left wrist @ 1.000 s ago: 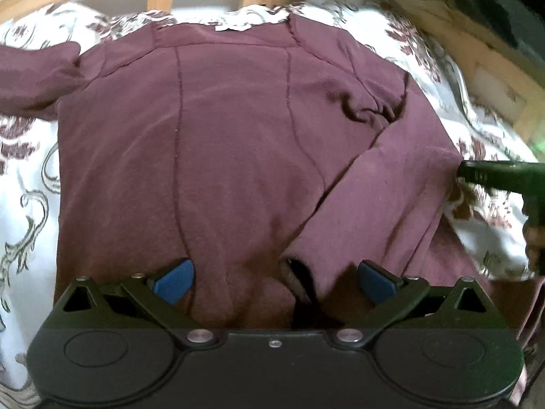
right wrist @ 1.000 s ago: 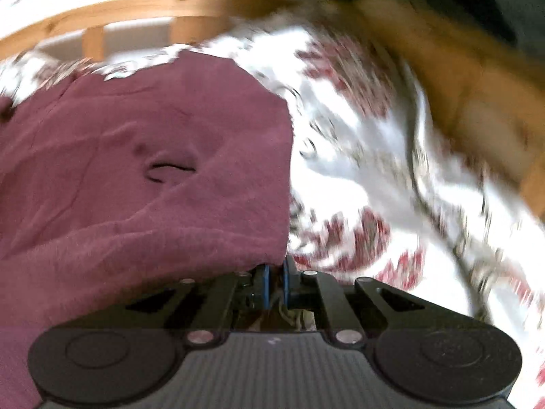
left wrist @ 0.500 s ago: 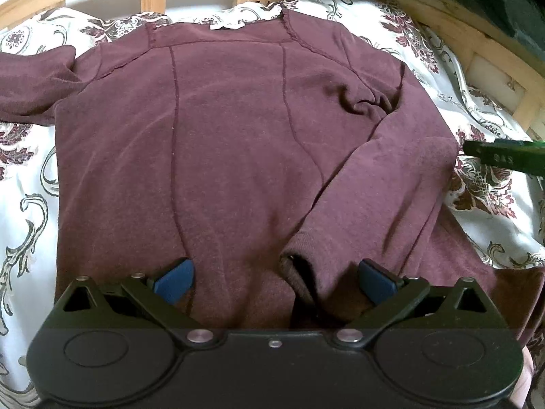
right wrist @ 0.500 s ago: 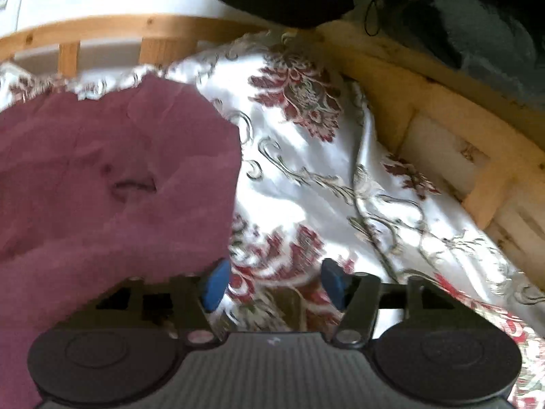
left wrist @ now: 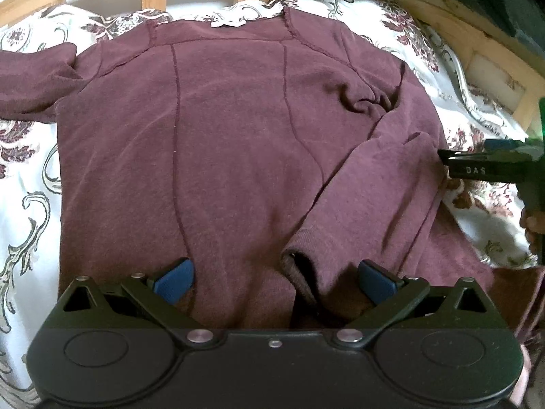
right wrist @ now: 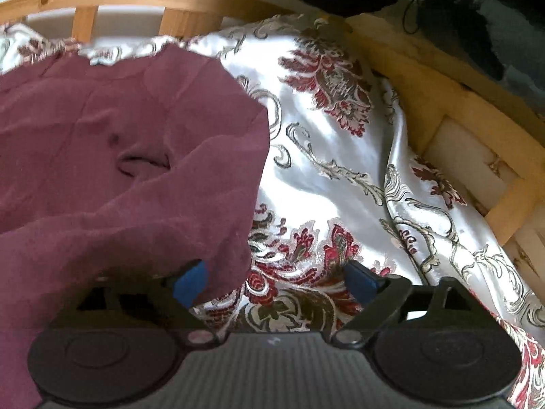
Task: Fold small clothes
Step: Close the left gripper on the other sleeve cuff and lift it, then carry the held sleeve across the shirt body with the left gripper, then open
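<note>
We are looking over a maroon sweater (left wrist: 231, 156) lying flat on a floral bedspread (left wrist: 24, 225). One sleeve (left wrist: 368, 197) is lying folded across its body. Our left gripper (left wrist: 274, 277) is hanging spread wide above the hem, and the right gripper (left wrist: 483, 167) is sitting beside the sweater's edge.

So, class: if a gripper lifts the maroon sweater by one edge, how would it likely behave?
The maroon sweater would probably droop, not hold shape: its folded sleeve lies slack and wrinkles bunch at the shoulder. It looks like soft knit, so probably light. On the glossy bedspread it may slide if pushed.
</note>
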Motion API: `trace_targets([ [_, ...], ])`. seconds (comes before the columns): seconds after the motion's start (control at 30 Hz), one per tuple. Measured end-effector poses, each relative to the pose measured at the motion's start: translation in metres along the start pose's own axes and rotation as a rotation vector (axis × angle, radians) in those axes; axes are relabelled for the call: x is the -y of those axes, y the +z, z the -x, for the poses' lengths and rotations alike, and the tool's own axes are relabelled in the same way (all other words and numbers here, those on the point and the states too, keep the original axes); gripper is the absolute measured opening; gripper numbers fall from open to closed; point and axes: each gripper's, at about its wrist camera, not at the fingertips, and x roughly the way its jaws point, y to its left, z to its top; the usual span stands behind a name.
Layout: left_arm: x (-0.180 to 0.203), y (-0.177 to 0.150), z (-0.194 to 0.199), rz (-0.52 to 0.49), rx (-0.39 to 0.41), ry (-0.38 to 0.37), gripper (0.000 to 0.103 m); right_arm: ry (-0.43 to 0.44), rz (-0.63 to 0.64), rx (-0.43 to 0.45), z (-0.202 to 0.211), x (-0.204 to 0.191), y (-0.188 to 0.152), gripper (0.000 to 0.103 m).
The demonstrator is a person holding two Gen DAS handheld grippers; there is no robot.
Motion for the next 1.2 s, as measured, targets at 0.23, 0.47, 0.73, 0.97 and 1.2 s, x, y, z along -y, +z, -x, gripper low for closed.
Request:
trace_targets([
  [0.23, -0.041, 0.015, 0.053, 0.163, 0.141, 0.009, 0.102, 0.043, -0.025, 0.125, 0.025, 0.002, 0.007, 0.103],
  [0.47, -0.143, 0.055, 0.120, 0.294, 0.269, 0.294, 0.102, 0.068, -0.001, 0.224, 0.038, -0.005, 0.016, 0.103],
  [0.73, -0.302, 0.117, 0.158, 0.449, 0.388, 0.570, 0.102, 0.129, -0.036, 0.293, 0.051, -0.008, 0.026, 0.103],
  [0.97, -0.370, 0.138, 0.160, 0.714, 0.518, 0.582, 0.087, 0.143, -0.010, 0.270, 0.041, -0.022, 0.029, 0.103],
  [1.2, -0.364, 0.154, 0.155, 0.650, 0.600, 0.642, 0.004, 0.144, -0.006, 0.269, 0.041, -0.027, 0.028, 0.103],
])
